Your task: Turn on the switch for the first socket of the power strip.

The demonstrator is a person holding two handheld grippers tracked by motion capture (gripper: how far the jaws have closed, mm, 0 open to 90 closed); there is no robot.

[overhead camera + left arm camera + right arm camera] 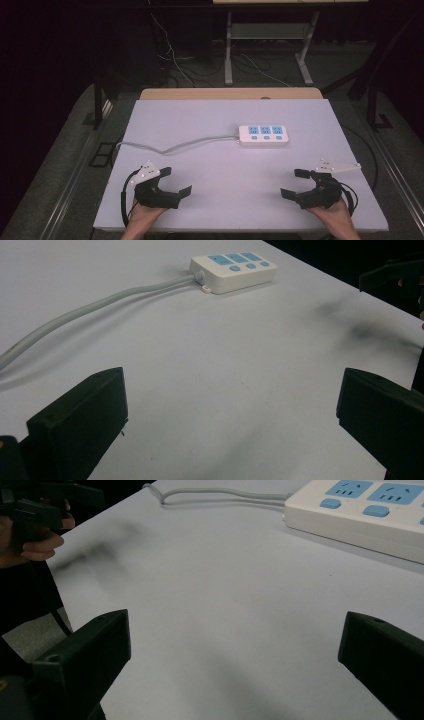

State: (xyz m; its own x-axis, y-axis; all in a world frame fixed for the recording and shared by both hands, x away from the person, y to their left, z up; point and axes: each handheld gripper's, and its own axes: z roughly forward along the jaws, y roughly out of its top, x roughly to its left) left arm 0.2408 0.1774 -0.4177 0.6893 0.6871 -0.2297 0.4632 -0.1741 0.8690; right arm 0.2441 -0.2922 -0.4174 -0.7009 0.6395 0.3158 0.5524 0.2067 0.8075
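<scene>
A white power strip (pixel 263 135) with blue sockets and buttons lies flat at the middle back of the white tabletop (pixel 225 160). Its grey cord (pixel 170 146) snakes left to the table's left edge. My left gripper (pixel 176 181) rests near the front left, jaws wide open with nothing between them. At the front right my right gripper (pixel 292 183) is open too, with bare table between its jaws. In the left gripper view the power strip (pixel 233 271) lies far ahead with its cord (pixel 90 307). In the right gripper view the strip (pixel 365 515) is close, at upper right.
A wooden table edge (pixel 230 93) shows behind the white board. Beyond it stand a white desk frame (pixel 267 47) and loose cables (pixel 172 60) on the dark floor. In the right gripper view the other hand (pixel 35 540) holds its gripper at far left.
</scene>
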